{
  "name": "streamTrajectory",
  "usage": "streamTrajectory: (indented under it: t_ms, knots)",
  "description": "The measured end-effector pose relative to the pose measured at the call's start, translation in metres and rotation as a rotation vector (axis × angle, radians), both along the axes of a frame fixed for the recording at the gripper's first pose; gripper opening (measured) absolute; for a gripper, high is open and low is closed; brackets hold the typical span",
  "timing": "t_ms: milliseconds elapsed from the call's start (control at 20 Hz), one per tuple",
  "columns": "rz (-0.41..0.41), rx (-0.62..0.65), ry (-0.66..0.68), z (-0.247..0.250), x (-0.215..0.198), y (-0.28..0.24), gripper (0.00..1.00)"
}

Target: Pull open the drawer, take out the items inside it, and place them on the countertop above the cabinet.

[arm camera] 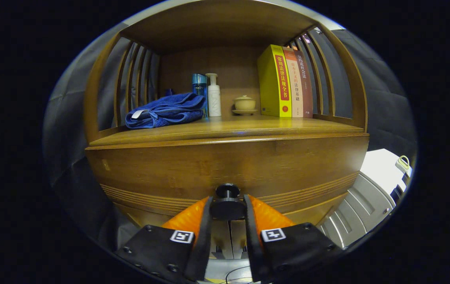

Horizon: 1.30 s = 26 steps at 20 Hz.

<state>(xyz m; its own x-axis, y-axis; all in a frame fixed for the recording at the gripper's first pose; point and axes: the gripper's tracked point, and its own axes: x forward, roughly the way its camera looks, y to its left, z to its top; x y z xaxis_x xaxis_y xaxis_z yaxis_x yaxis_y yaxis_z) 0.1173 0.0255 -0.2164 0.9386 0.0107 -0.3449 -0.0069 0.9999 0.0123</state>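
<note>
OK, gripper (227, 209) clamped on black drawer knob (227, 203) at lower centre, drawer front (225, 165) flush under countertop edge (227, 140), open room lower right.

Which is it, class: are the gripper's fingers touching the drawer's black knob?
Touching. The gripper view shows both fingers pressed against the sides of the knob, no gap either side.

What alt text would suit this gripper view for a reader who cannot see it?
A handheld claw grips the black knob of a closed wooden drawer. On the countertop above sit a folded blue towel, two bottles, a small lidded cup and three upright books.
</note>
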Motion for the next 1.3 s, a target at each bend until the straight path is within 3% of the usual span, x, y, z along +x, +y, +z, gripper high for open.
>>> streamTrajectory:
  t_ms: [300,1300]
  knots:
    - [0.000,0.013,0.020,0.001,-0.016,0.000,0.47]
    - [0.025,0.036,0.087,0.008,-0.127,-0.004,0.47]
